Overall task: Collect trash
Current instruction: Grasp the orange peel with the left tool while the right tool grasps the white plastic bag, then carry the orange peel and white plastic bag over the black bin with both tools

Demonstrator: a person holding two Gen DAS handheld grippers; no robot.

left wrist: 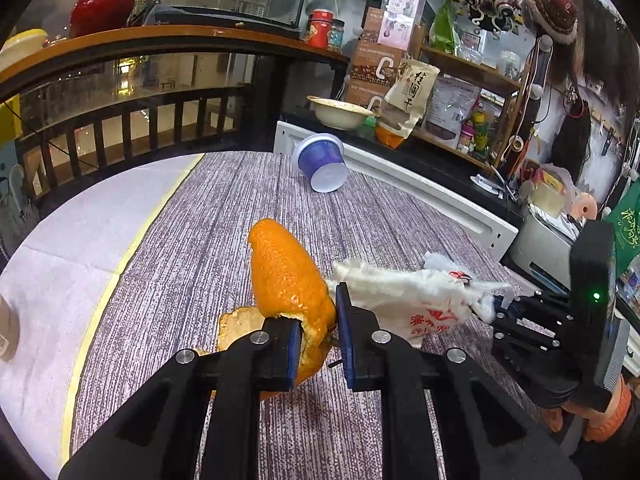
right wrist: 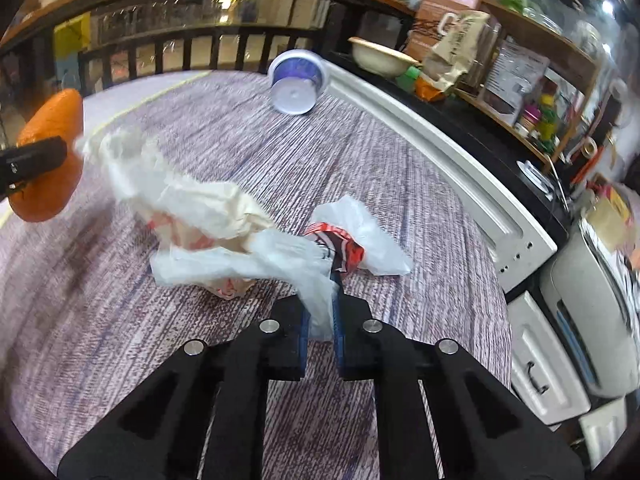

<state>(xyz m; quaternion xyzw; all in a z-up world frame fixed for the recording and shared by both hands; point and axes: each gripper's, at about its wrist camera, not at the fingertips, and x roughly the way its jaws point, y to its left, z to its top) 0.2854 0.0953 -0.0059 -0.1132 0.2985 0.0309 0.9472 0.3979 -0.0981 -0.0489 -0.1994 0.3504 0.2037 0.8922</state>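
A large curl of orange peel (left wrist: 288, 276) is pinched between the blue pads of my left gripper (left wrist: 320, 344), which is shut on it and holds it above the striped tablecloth (left wrist: 208, 240). A crumpled white plastic bag with red print (right wrist: 224, 240) lies stretched over the cloth. My right gripper (right wrist: 322, 312) is shut on a twisted end of it. In the left wrist view the bag (left wrist: 404, 292) lies just right of the peel, with the right gripper (left wrist: 496, 308) at its far end. A purple cup (left wrist: 322, 162) lies on its side at the table's far edge.
A white cabinet edge (left wrist: 420, 192) runs along the table's right side. Behind it are a bowl (left wrist: 338, 112), shelves of packets (left wrist: 448, 108) and a printer (left wrist: 544, 240). A dark railing (left wrist: 120, 120) stands beyond the table's far left. The left table part is plain white (left wrist: 60, 260).
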